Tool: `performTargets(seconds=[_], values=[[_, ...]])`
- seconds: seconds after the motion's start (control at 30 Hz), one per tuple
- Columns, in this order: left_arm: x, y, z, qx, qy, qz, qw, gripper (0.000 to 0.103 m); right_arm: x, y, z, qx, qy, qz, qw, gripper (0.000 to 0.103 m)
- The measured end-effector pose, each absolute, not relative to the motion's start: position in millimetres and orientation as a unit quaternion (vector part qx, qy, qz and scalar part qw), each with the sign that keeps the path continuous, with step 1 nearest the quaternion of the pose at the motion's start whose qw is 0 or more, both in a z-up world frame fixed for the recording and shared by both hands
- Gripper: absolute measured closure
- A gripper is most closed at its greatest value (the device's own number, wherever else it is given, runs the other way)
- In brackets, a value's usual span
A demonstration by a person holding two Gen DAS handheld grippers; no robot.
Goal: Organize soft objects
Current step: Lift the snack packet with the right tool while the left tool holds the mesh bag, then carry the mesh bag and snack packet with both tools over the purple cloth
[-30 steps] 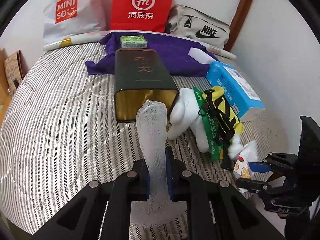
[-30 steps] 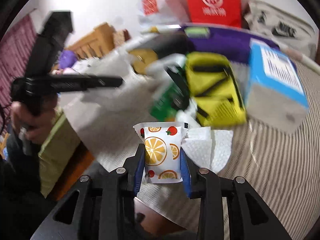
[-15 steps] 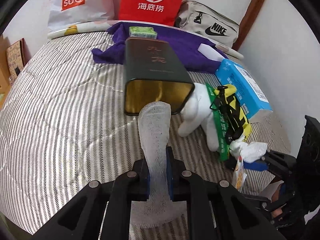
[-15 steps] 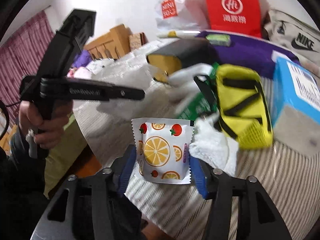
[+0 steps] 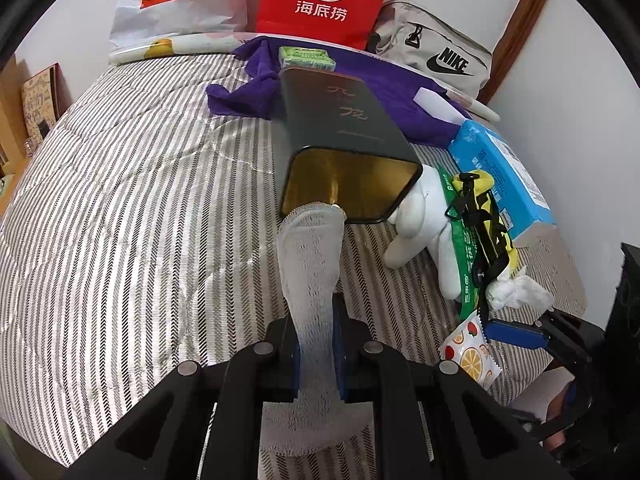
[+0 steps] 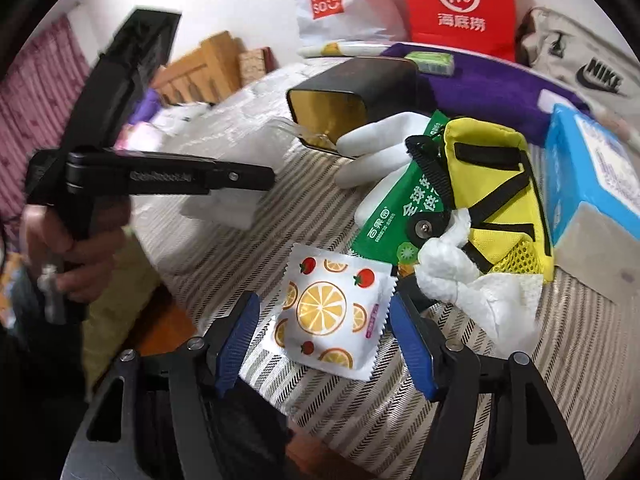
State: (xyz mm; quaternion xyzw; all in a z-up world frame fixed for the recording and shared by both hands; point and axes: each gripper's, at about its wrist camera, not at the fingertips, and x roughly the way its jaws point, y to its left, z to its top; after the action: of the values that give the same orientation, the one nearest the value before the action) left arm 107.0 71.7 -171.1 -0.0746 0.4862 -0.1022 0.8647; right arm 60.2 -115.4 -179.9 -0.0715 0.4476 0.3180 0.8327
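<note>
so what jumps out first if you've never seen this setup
The white mesh sock clamped in the left gripper points at the open dark rectangular tin lying mid-bed. Near the bed's edge, the right gripper is opening around the orange-print white sachet, beside a yellow pouch.

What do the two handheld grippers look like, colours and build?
Both are matte black plastic with blue pads on two fingers and silver pivot screws. The left gripper shows a long black bar body with pale lettering in the right view; the right gripper looks the same build.

Striped bed with tin, purple cloth, packet
</note>
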Motion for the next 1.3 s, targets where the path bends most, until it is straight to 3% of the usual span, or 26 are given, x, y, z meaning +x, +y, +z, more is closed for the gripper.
performTargets(seconds=[0.1,0.17,0.2,0.23,0.27,0.33,0.87,1.3], values=[[105.1,73.1,-170.9,-0.071,0.486,-0.096,0.866,0.090,48.9,-96.2,-185.4,-0.135,0.426,0.279,0.850,0.035],[102.8,73.4,-171.1,-0.063,0.485,-0.087,0.868,0.091,40.9,-87.3,-187.7,-0.164,0.406,0.268,0.858,0.045],[101.5,73.0,-172.0,-0.057,0.486,-0.083,0.868,0.090,40.3,-86.0,-187.0,-0.159,0.410,0.279,0.854,0.065],[100.3,72.7,-172.7,-0.055,0.487,-0.082,0.868,0.090,40.9,-86.4,-186.1,-0.144,0.420,0.294,0.846,0.076],[99.2,72.5,-173.5,-0.053,0.488,-0.082,0.867,0.090,39.6,-89.8,-183.6,-0.133,0.424,0.289,0.848,0.078],[96.9,73.0,-174.7,-0.054,0.489,-0.083,0.867,0.090,38.7,-92.2,-181.4,-0.138,0.420,0.285,0.851,0.093],[93.4,53.2,-178.9,-0.060,0.490,-0.113,0.862,0.093,32.5,-181.2,-119.8,-0.063,0.370,0.223,0.900,0.093],[103.2,50.0,-178.5,-0.069,0.496,-0.100,0.860,0.096,78.3,-248.4,-179.7,-0.043,0.437,0.131,0.889,0.093]])
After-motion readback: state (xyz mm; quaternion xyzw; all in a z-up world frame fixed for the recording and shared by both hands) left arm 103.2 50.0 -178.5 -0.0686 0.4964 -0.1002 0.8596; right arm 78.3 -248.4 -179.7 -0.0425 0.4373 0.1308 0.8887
